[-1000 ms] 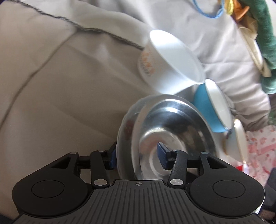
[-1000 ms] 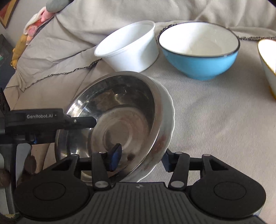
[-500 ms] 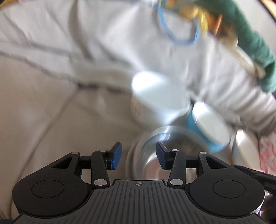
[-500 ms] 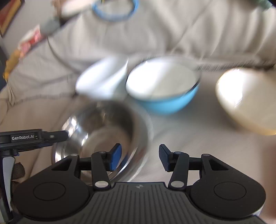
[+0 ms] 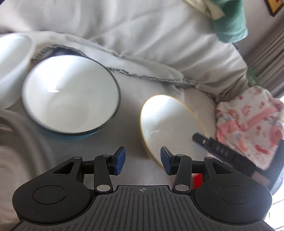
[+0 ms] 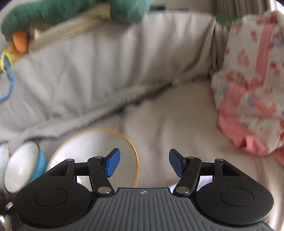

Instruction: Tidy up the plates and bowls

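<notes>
A cream bowl [image 5: 170, 128] with a gold rim lies tilted on the beige sofa cover, just ahead of my left gripper [image 5: 142, 160], which is open and holds nothing. The bowl's near rim comes close to the right fingertip. Left of it sits a blue bowl [image 5: 71, 94] with a white inside, then a white plastic bowl [image 5: 12, 62]. A blurred grey rim of the steel bowl [image 5: 21, 142] shows at the left edge. My right gripper [image 6: 144, 164] is empty with its jaws opening, hanging over the right edge of the cream bowl [image 6: 88, 156], with the blue bowl [image 6: 23, 167] further left.
A pink floral cloth [image 6: 248, 99] is bunched at the right end of the seat. Green and cream fabric [image 6: 71, 12] hangs over the backrest cushion [image 6: 115, 58]. The right gripper's black body [image 5: 221, 152] reaches in beside the cream bowl.
Both grippers have let go of the steel bowl and plate stack and swung right, past the white and blue bowls, to the cream bowl. The right jaws have widened.
</notes>
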`<state>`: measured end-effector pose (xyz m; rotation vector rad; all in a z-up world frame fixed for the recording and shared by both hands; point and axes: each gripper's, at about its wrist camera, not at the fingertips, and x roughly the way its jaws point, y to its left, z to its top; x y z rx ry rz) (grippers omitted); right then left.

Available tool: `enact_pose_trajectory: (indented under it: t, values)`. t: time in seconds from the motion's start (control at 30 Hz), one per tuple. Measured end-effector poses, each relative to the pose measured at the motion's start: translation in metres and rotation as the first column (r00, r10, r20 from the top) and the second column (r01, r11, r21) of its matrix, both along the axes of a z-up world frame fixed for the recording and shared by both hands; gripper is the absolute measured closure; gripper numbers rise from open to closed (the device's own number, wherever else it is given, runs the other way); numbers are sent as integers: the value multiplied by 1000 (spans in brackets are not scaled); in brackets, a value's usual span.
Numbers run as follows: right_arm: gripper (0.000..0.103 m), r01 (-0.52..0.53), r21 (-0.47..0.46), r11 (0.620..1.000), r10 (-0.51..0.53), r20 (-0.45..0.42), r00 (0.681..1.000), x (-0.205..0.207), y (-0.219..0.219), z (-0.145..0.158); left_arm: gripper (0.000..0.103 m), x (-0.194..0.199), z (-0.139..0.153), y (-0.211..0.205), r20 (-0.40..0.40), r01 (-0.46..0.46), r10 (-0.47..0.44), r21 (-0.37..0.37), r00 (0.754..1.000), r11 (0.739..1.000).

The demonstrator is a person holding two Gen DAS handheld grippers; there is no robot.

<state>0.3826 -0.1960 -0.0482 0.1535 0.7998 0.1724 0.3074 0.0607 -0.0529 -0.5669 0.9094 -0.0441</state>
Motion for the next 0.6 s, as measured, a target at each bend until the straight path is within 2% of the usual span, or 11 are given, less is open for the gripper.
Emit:
enact_pose_trajectory:
  t: [0.07,0.1,0.13,0.17,0.2,0.3,0.37,0.6]
  values:
    - [50,-28,34,999,29,-39,999,6,1,-6,56,13,-8,-9,-9,-1,1,12,1000,1000]
    - [56,-47,53,998,49,-52,997,6,3,-6,63,19,-12,-12,-12,8,-8,13,1000,1000]
    - [65,-69,71,995,74,-64,995,9,5,-7,69,24,-17,-16,-22,19,-19,18,1000,1000]
    - [70,-92,93,991,100,-78,992,13,8,-8,79,28,-22,-20,-37,28,-27,25,999,999]
    - [73,-95,106,990,105,-89,991,14,9,-9,82,30,-24,-24,-50,33,-31,39,998,999]
    - [74,-116,116,986,127,-90,988,5,9,-8,82,17,-24,-26,-40,43,-41,44,998,998]
    - [74,-134,129,983,147,-91,985,-5,9,-6,81,3,-19,-25,-30,54,-52,76,998,996]
    - [74,-283,147,948,298,-95,950,-60,27,-2,78,-68,-10,-4,-80,62,-54,94,995,994]
